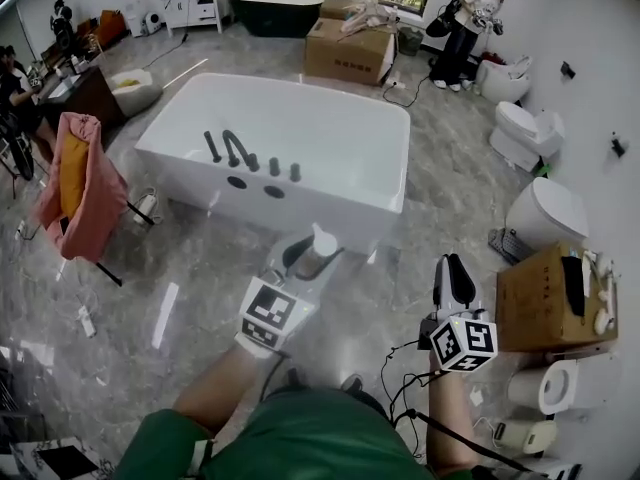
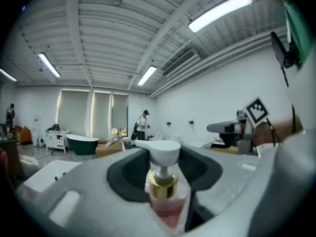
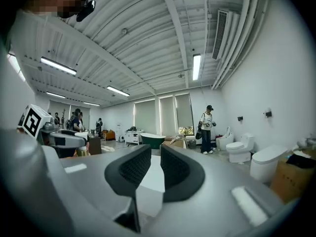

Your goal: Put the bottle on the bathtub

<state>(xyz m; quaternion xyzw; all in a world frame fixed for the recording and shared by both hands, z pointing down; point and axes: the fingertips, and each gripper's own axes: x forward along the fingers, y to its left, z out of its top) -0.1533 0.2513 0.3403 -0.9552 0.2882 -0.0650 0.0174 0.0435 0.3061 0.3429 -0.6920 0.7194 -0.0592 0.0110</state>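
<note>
1. The left gripper [image 1: 312, 256] has its jaws clamped on the clear pump bottle of pink liquid with a gold collar and white pump head [image 2: 165, 189]. The bottle stands upright between the pads, and its pump rises above the jaw tips.
2. The right gripper [image 3: 157, 168] carries nothing. Its jaws are drawn close, with only a thin slit between them.
3. The white rectangular bathtub [image 1: 345, 218] lies just ahead of the left jaws. From the head view the bottle seems short of the tub's near wall, though the steep angle makes that hard to judge.
4. The step in hand looks like the carry to the rim. To do it well, keep the clamp firm and the bottle vertical, and bring it forward over the flat ledge beyond the jaw tips.
5. Pick a bare stretch of ledge, off to the side of the dark curved tap fittings [image 1: 235, 149], which sit ahead and left of the jaws.
6. Lower the bottle until its base rests flat on the ledge. Only then part the jaws and withdraw straight back, so that the pads do not drag the pump head and tip the bottle.
</note>
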